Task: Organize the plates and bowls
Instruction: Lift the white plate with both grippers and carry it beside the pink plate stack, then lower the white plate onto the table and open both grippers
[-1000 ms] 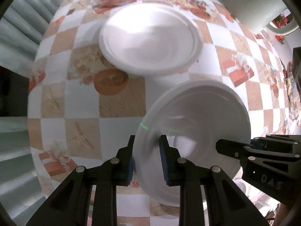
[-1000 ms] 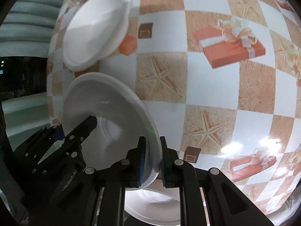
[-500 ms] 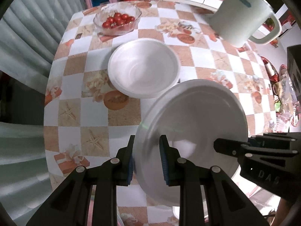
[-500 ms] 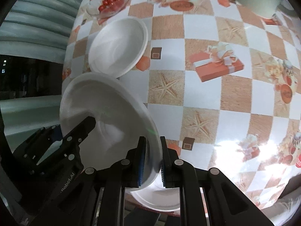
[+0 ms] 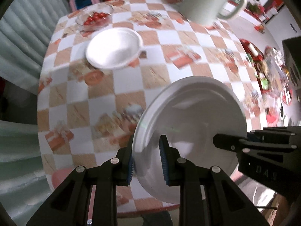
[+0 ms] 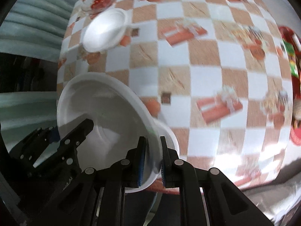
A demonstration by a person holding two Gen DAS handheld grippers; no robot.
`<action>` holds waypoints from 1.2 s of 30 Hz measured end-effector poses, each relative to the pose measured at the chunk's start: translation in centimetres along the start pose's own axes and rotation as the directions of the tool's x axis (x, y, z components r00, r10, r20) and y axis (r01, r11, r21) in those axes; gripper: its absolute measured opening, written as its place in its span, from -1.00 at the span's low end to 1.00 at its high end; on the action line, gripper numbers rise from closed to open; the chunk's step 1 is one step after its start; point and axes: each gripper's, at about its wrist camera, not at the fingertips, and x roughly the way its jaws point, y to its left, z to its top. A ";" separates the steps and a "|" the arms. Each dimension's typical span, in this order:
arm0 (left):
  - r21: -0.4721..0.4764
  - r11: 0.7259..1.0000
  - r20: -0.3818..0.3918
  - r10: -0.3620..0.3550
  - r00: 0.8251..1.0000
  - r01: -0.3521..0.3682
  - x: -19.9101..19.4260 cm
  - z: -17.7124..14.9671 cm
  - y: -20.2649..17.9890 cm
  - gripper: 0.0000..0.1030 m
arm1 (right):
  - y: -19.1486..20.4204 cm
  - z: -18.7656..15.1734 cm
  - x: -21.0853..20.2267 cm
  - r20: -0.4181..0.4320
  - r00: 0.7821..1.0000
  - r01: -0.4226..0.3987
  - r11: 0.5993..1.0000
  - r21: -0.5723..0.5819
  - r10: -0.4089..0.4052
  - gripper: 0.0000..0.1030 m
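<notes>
A: What is nearest?

B: A white plate (image 5: 191, 124), lifted and tilted above the tabletop's (image 5: 116, 86) near edge. The left claw (image 5: 147, 160) is clamped on one side of its rim, the right claw (image 6: 152, 156) on the opposite side.

A: What has just changed?

B: Half a second ago the plate sat lower and closer to the white bowl (image 5: 113, 49). Now it is higher and the bowl looks farther off, so the plate is probably being carried to another spot.

A: And beyond?

B: The bowl sits toward the far left corner, then a glass dish of tomatoes (image 5: 95, 17) and a pale jug (image 5: 205, 0).

A: Anything unclear?

B: Motion blurs the tablecloth. Another white dish (image 6: 167, 133) peeks from behind the plate, mostly hidden.
</notes>
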 end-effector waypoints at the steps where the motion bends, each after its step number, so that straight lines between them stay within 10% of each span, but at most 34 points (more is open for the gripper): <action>1: 0.011 1.000 -0.014 -0.002 1.000 0.002 0.3 -0.7 -0.5 -0.48 | -0.5 -0.7 0.2 -0.006 1.000 0.001 1.000 0.015 -0.001 -0.68; 23: 0.032 0.999 -0.146 -0.017 0.989 0.022 4.5 -4.6 -1.3 -0.47 | -2.2 -3.9 4.5 -0.072 0.997 0.027 0.999 0.047 -0.024 -0.68; 25: 0.023 0.999 -0.142 -0.030 0.989 0.034 4.6 -4.7 -1.1 -0.37 | -2.1 -3.9 4.8 -0.073 0.997 0.027 0.999 0.045 -0.023 -0.68; 29: 0.022 0.999 -0.129 -0.025 0.991 0.028 4.4 -4.6 -1.1 0.44 | -2.3 -3.8 5.1 -0.086 0.996 0.023 0.999 0.044 -0.020 -0.64; 33: 0.047 0.999 -0.125 0.020 0.992 -0.014 4.2 -4.8 -0.9 0.56 | -2.6 -3.8 5.0 -0.072 0.996 0.052 0.997 0.051 -0.048 0.70; 36: 0.032 0.999 -0.140 0.039 0.989 -0.035 4.3 -5.1 -0.3 0.57 | -3.1 -3.7 4.4 -0.049 0.997 0.058 0.996 0.061 -0.056 0.70</action>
